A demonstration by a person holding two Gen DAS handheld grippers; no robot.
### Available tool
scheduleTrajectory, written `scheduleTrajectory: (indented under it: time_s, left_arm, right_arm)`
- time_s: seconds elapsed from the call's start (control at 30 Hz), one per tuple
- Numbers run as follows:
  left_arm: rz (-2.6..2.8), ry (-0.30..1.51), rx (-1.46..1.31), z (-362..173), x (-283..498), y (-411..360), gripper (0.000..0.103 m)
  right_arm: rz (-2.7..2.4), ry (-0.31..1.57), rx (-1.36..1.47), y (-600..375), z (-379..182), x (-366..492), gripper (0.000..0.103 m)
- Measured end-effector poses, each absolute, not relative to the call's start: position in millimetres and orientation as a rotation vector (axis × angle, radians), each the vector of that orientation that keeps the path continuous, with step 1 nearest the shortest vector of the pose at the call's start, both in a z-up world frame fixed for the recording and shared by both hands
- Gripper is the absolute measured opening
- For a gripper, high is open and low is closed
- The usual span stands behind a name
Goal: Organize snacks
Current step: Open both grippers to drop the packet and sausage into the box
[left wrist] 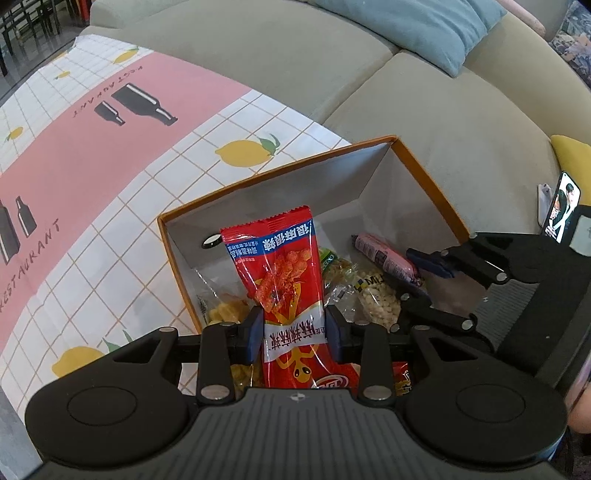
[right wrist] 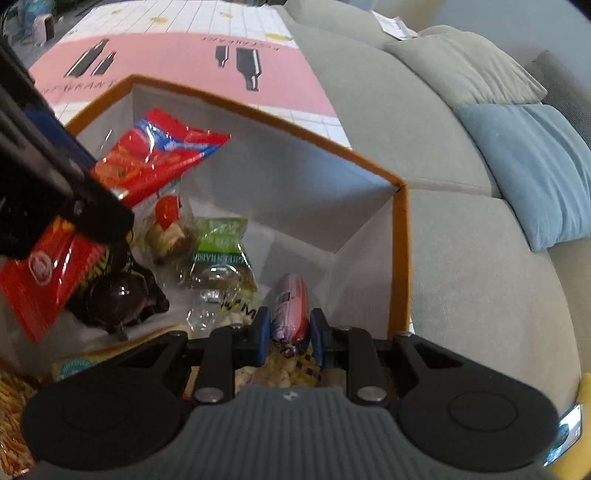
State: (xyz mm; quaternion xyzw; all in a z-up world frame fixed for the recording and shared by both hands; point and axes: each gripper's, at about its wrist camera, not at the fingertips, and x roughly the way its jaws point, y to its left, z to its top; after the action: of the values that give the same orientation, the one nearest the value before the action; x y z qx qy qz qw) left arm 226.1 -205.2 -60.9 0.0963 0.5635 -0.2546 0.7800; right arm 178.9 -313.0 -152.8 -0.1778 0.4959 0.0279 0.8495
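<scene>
An orange-rimmed box (left wrist: 424, 173) with white inner walls stands on the table and holds several snack packets. My left gripper (left wrist: 294, 328) is shut on a red snack packet (left wrist: 280, 273) and holds it upright over the box; the packet also shows in the right wrist view (right wrist: 155, 155). My right gripper (right wrist: 289, 332) is shut on a pink sausage stick (right wrist: 290, 302) low inside the box near its right wall (right wrist: 400, 258); the sausage also shows in the left wrist view (left wrist: 384, 256), with the right gripper (left wrist: 424, 273) on it.
The box stands on a pink and white lemon-print tablecloth (left wrist: 110, 147) beside a grey sofa (left wrist: 443, 122) with a blue cushion (left wrist: 424, 26). In the box lie a green packet (right wrist: 221, 243), a dark packet (right wrist: 118, 295) and popcorn packets (left wrist: 376, 299). A phone (left wrist: 561, 206) stands at right.
</scene>
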Motion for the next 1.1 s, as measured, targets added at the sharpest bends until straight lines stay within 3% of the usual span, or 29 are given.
scheduleTrajectory:
  time_s: [0.1, 0.23, 0.33, 0.43, 0.7, 0.8, 0.87, 1.1]
  left_arm:
    - [-0.548, 1.213, 0.211, -60.7, 224.6, -204.7, 0.04]
    - [-0.547, 1.216, 0.213, -61.6, 223.9, -205.3, 0.04]
    - [-0.546, 1.222, 0.226, -63.3, 223.3, -209.1, 0.04]
    - [-0.544, 1.224, 0.233, -65.4, 222.3, -214.5, 0.04]
    - [-0.52, 1.194, 0.278, -77.2, 224.9, -229.6, 0.042]
    - [-0.531, 1.194, 0.268, -79.8, 224.1, -230.0, 0.049]
    - [-0.545, 1.211, 0.259, -80.5, 223.8, -228.9, 0.061]
    - [-0.613, 1.219, 0.256, -67.8, 209.7, -217.1, 0.063]
  right_arm:
    - [0.034, 1.03, -0.337, -314.9, -144.3, 174.4, 0.022]
    - [-0.017, 0.953, -0.2, -322.5, -123.1, 154.9, 0.04]
    - [-0.067, 0.904, -0.12, -323.9, -111.6, 136.0, 0.042]
    - [-0.098, 0.863, -0.052, -322.0, -105.5, 116.8, 0.051]
    - [-0.13, 0.942, 0.035, -313.4, -118.0, 99.9, 0.051]
    - [-0.133, 0.955, 0.062, -311.5, -121.5, 96.0, 0.051]
    - [-0.131, 0.957, 0.061, -309.9, -121.6, 94.7, 0.051]
    - [-0.118, 0.97, 0.037, -302.1, -119.1, 94.1, 0.051]
